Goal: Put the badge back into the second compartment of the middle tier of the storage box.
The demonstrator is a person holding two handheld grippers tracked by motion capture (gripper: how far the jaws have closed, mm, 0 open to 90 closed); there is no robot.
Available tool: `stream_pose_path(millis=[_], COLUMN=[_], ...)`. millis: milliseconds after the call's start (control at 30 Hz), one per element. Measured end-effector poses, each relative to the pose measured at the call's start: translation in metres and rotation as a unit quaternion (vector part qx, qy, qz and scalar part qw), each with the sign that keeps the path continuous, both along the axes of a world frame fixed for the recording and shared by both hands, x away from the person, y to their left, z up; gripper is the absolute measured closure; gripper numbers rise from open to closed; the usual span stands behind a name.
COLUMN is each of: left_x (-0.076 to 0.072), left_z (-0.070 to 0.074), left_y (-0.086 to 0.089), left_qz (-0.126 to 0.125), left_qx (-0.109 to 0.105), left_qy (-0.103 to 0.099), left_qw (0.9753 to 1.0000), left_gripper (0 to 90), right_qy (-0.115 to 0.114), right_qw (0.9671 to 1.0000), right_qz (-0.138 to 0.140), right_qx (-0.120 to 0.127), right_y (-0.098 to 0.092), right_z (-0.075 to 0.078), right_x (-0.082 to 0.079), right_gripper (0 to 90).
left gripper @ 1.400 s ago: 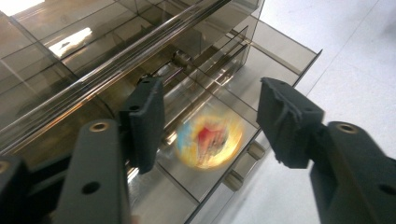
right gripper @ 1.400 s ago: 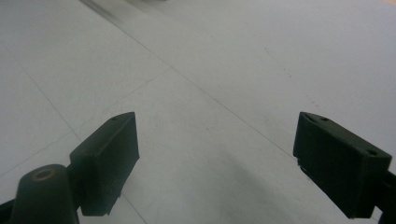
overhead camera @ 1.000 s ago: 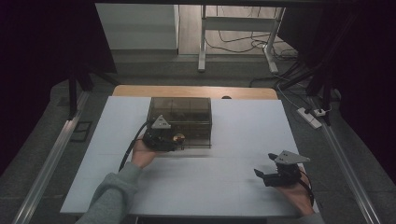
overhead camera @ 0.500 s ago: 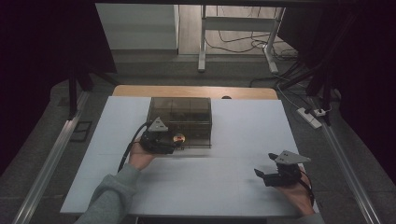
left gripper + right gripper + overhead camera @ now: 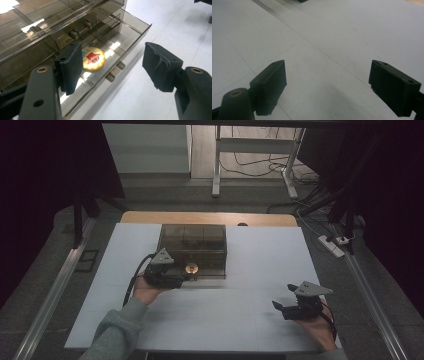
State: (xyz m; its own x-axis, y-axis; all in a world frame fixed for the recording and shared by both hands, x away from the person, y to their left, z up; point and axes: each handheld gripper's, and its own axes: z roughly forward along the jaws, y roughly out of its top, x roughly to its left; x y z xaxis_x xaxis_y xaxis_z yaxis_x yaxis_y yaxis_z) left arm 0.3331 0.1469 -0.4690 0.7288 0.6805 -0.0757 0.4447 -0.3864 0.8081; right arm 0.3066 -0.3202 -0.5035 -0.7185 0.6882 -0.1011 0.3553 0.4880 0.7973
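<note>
- The badge (image 5: 93,58), a small round disc with a yellow rim and a cartoon print, lies flat in the pulled-out drawer (image 5: 126,35) of a smoky clear plastic organiser box (image 5: 192,249); in the high view it shows as a small orange spot (image 5: 191,267) at the box's front.
- It looks light, thin and stiff, probably smooth-faced, so it may well skid on the slick drawer floor. Lying flat, it offers little edge; I judge the best hold is across its rim, one jaw on each side, coming in steeply from above.
- Nearest, the left gripper (image 5: 113,66) hovers at the drawer's front with its jaws spread wide and nothing between them; one jaw stands just beside the badge.
- The drawer is thin-walled and likely slides easily, so pressing down could shove it.
- Well apart, the right gripper (image 5: 299,304) rests over the bare white worktop (image 5: 260,255), jaws wide too and holding nothing.
</note>
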Motion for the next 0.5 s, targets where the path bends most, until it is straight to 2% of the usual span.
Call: stream_pose_path(millis=[233, 500], left_x=[-0.008, -0.016], left_z=[0.000, -0.002], left_y=[0.003, 0.010], left_qz=[-0.006, -0.001], left_qx=[-0.001, 0.001], left_qy=[0.002, -0.002], left_qw=[1.0000, 1.0000], left_gripper=[32.4, 32.1], right_qy=[0.000, 0.000], right_qw=[1.0000, 1.0000], right_qz=[0.000, 0.000], right_qx=[-0.001, -0.002], right_y=[0.000, 0.000], right_z=[0.000, 0.000], right_x=[0.000, 0.000], right_gripper=[14.5, 14.5])
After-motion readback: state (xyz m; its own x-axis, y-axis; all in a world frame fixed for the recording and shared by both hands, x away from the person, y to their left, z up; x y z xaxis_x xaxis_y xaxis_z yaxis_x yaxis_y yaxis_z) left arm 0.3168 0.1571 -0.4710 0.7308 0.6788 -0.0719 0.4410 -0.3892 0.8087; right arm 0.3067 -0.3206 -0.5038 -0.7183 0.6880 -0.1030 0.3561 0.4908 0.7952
